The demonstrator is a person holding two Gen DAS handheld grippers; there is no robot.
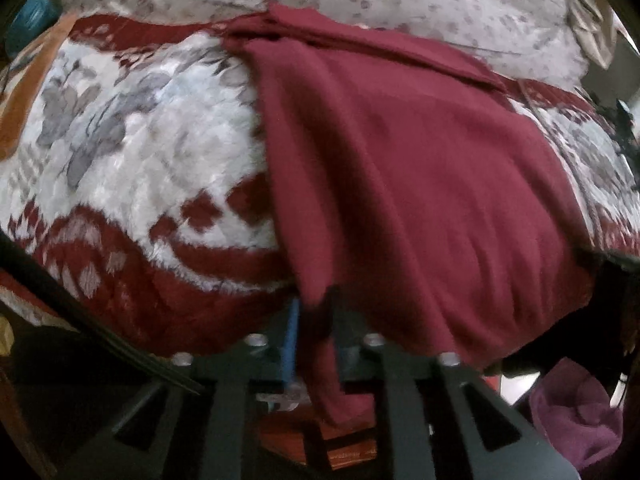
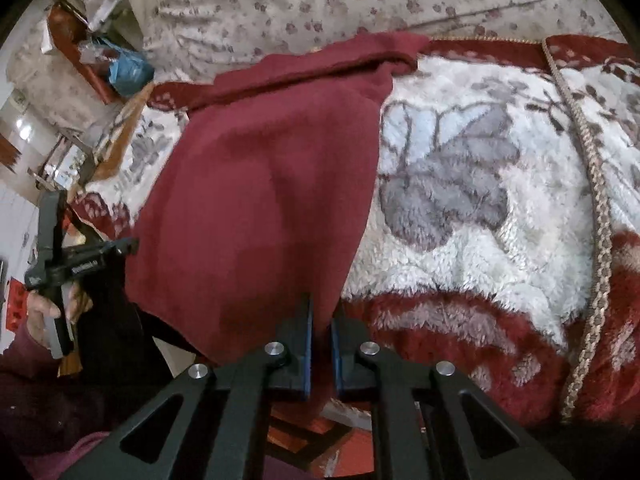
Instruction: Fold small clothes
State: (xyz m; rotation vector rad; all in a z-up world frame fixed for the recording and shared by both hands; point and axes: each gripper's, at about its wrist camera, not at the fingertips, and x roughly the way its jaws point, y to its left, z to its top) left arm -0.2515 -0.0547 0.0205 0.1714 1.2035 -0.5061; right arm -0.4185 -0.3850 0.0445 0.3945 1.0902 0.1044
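A maroon garment (image 1: 400,180) lies flat on a fluffy patterned blanket (image 1: 140,160), and its near edge hangs over the bed's side. My left gripper (image 1: 314,312) is shut on the near left corner of that hem, with cloth drooping between its blue pads. In the right wrist view the same garment (image 2: 260,200) runs away from me across the blanket (image 2: 460,200). My right gripper (image 2: 322,320) is shut on the near right corner. The garment's far end is folded over in a narrow band.
A pale floral sheet (image 1: 400,0) covers the bed beyond the blanket. A braided cord (image 2: 596,200) edges the blanket on the right. A hand (image 2: 40,312) holds the other tool at the far left, with cluttered furniture and a blue bag (image 2: 128,68) behind. Red floor tiles (image 2: 312,436) show below.
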